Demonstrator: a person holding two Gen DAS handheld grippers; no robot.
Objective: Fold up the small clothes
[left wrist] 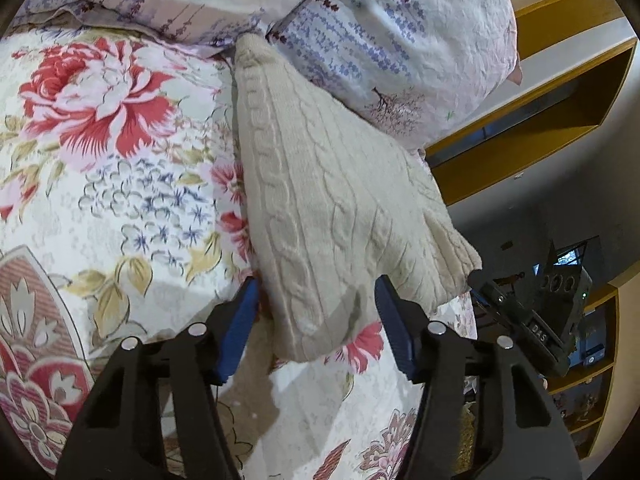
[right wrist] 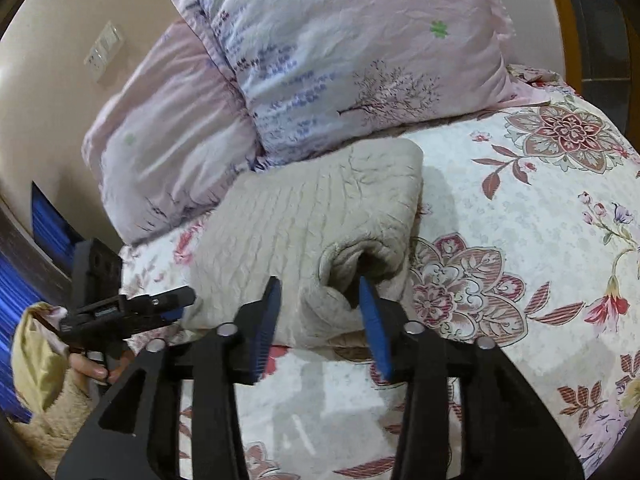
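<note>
My left tongs (left wrist: 316, 312) spread wide around the near corner of the folded sweater (left wrist: 320, 200), not pinching. My right tongs (right wrist: 318, 312) spread too, at its rolled cuff. The sweater lies on the bed (right wrist: 520, 200) against the pillows (right wrist: 340, 60), its far edge hidden under them.

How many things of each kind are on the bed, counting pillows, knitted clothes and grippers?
Pillows: 2, the front pillow and the back pillow
Knitted clothes: 1, the cream sweater
Grippers: 2, the left gripper and the right gripper, both open
Total: 5
</note>
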